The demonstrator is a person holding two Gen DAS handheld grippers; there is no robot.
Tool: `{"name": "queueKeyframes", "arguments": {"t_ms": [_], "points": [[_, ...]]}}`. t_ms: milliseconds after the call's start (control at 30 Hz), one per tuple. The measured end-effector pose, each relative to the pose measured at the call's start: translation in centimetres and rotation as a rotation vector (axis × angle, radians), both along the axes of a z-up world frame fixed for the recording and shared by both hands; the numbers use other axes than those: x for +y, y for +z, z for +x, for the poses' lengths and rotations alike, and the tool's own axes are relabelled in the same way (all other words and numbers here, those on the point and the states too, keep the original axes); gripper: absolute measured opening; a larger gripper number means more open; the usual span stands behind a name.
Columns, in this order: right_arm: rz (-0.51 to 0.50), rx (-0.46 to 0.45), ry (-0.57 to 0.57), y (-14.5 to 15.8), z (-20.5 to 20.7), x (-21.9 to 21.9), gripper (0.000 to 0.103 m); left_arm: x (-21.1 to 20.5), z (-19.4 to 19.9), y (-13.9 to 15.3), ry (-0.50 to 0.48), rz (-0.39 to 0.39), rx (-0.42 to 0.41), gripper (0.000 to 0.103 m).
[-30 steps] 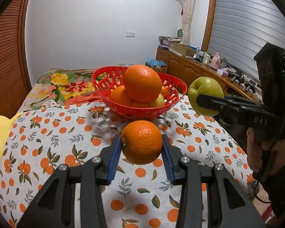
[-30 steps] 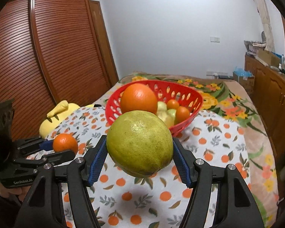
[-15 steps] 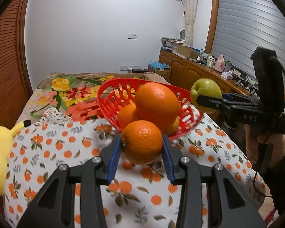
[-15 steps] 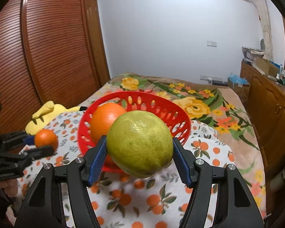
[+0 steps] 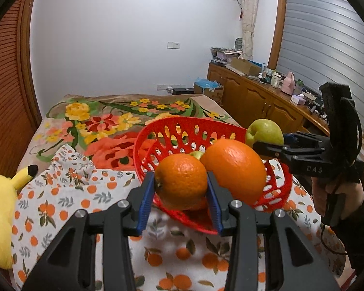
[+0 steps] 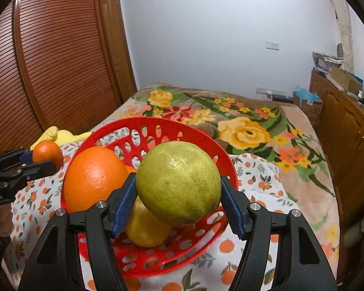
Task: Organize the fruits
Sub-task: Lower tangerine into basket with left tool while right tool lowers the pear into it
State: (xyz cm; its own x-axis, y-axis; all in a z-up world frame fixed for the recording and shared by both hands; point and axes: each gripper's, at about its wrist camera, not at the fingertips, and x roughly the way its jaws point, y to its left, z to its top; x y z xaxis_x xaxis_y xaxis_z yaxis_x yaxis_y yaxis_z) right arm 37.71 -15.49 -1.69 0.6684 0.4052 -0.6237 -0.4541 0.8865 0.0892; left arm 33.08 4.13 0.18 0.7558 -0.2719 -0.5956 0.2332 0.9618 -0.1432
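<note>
Both grippers are loaded right now. The left gripper (image 5: pixel 180 189) is clamped on a small orange (image 5: pixel 180 180), blue pads pressed against both sides, and it hangs right at the near rim of the red basket (image 5: pixel 172 131). The right gripper (image 6: pixel 178 201) is spread wider and grips a big green fruit (image 6: pixel 178 183), looks like a guava or greenish citrus, hard to say which. That one sits over the inside of the basket, above a yellow fruit (image 6: pixel 145 230) lying in the bottom. A large orange (image 6: pixel 94 178) is already in the basket, leaning toward the left wall. The basket stands on an orange-print cloth (image 5: pixel 60 206).
</note>
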Motion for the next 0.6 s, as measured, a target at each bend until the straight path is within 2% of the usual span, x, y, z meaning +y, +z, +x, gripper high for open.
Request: {"name": "queueKeyframes", "arguments": {"t_ms": [367, 600], "points": [[-0.026, 0.028, 0.012, -0.7, 2.0, 0.6, 0.069, 0.3, 3.5, 0.1, -0.01, 0.007, 0.005, 0.04], [0.031, -0.027, 0.013, 1.0, 1.7, -0.7, 0.069, -0.1, 5.3, 0.1, -0.007, 0.022, 0.01, 0.04]]}}
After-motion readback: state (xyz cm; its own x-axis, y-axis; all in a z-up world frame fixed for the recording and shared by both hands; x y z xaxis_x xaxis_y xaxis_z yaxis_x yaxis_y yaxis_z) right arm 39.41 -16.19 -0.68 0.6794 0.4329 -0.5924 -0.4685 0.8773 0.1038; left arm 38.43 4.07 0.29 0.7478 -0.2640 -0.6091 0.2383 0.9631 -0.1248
